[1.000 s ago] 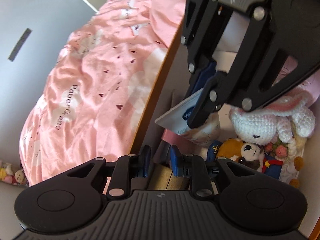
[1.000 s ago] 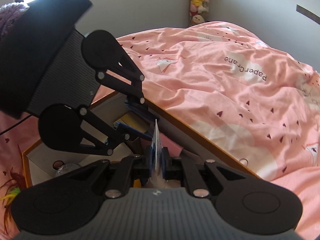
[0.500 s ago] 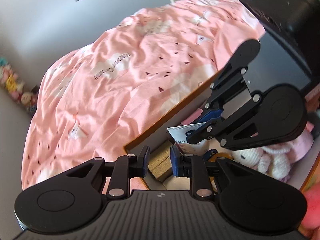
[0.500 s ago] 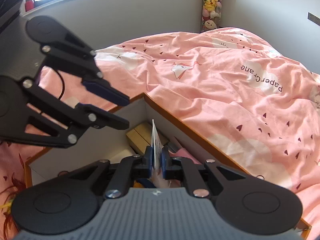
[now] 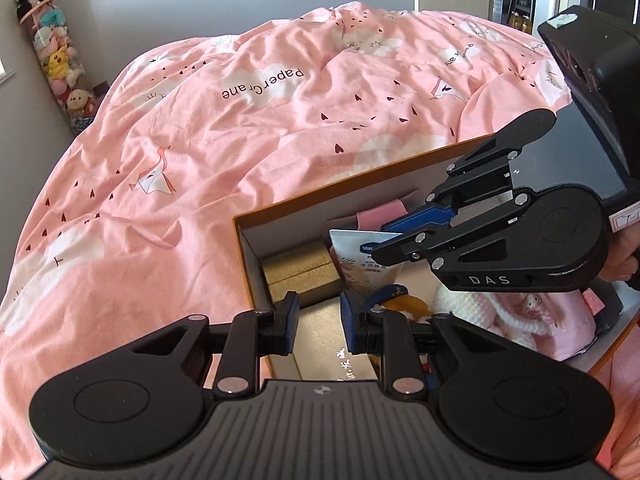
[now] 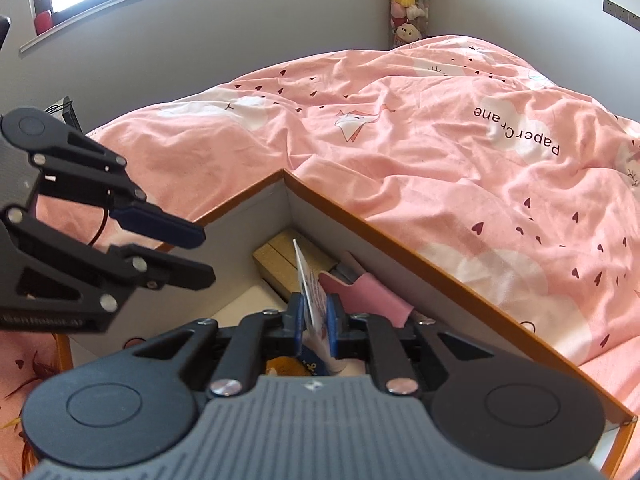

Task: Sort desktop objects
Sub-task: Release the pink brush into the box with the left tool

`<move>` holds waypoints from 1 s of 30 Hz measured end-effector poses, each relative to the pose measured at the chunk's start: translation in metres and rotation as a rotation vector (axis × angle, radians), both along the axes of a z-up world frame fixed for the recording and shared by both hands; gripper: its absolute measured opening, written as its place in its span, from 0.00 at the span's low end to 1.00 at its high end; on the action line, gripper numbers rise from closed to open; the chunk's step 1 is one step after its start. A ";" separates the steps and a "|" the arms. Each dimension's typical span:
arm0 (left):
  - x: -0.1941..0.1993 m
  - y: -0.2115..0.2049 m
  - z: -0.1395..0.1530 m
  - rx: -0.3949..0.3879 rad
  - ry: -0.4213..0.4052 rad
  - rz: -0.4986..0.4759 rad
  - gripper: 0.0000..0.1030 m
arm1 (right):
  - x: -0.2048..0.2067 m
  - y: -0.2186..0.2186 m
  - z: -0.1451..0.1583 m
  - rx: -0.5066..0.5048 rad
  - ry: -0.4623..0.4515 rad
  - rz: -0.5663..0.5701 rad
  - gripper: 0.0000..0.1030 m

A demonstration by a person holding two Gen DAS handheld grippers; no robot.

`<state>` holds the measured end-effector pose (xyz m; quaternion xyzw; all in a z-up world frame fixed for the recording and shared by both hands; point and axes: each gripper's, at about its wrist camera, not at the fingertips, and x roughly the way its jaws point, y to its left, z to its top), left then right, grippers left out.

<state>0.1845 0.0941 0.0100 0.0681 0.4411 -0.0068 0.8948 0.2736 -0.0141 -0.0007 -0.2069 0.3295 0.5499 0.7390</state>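
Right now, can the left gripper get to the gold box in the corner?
Probably yes. The left gripper is open and empty, just above the gold box, with nothing between; the right gripper holds its packet off to the side.

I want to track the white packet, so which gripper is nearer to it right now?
Right. The right gripper has its jaws shut on the white packet above the orange box. The left gripper hangs open beside it, holding nothing.

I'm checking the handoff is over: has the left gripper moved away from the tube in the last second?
Yes. In the right wrist view the left gripper has drawn back leftward, clear of the tube, toward the box's left wall.
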 end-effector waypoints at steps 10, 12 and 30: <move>-0.029 -0.026 0.011 -0.045 -0.041 0.040 0.25 | -0.024 -0.022 0.019 0.004 -0.010 -0.060 0.25; -0.036 -0.029 0.015 -0.071 -0.059 0.046 0.26 | -0.030 -0.027 0.023 0.009 -0.011 -0.068 0.25; -0.113 -0.043 0.029 -0.157 -0.075 0.182 0.37 | -0.110 -0.091 0.048 0.083 -0.028 -0.199 0.39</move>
